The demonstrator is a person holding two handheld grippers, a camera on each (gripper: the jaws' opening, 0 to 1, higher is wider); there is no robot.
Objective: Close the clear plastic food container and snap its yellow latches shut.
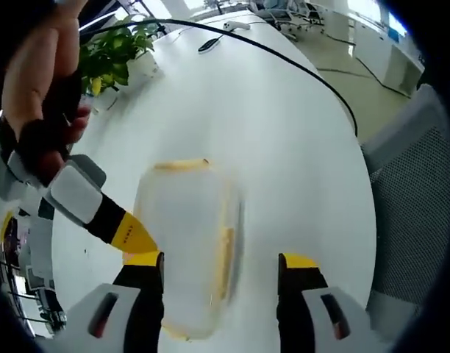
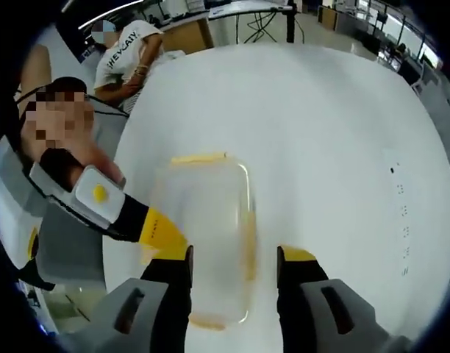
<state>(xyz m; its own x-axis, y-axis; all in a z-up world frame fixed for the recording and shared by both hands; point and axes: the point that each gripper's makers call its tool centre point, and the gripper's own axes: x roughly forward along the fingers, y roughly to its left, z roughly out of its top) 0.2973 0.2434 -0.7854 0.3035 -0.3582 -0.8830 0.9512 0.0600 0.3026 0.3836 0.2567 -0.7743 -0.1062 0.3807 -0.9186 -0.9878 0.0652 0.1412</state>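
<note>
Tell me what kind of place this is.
Probably an open office: a large white table with a potted plant, a mesh chair beside it, and desks with cables behind.

You have a wide, rounded white counter in front of you. A clear rectangular plastic food container with yellow latches lies flat on it. At the far end stand a leafy green potted plant and a thin black cable that curves across the top.

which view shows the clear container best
The right gripper view: the container has crisp rim edges and yellow latches against the white table. In the left gripper view it looks blurred and smeared.
</note>
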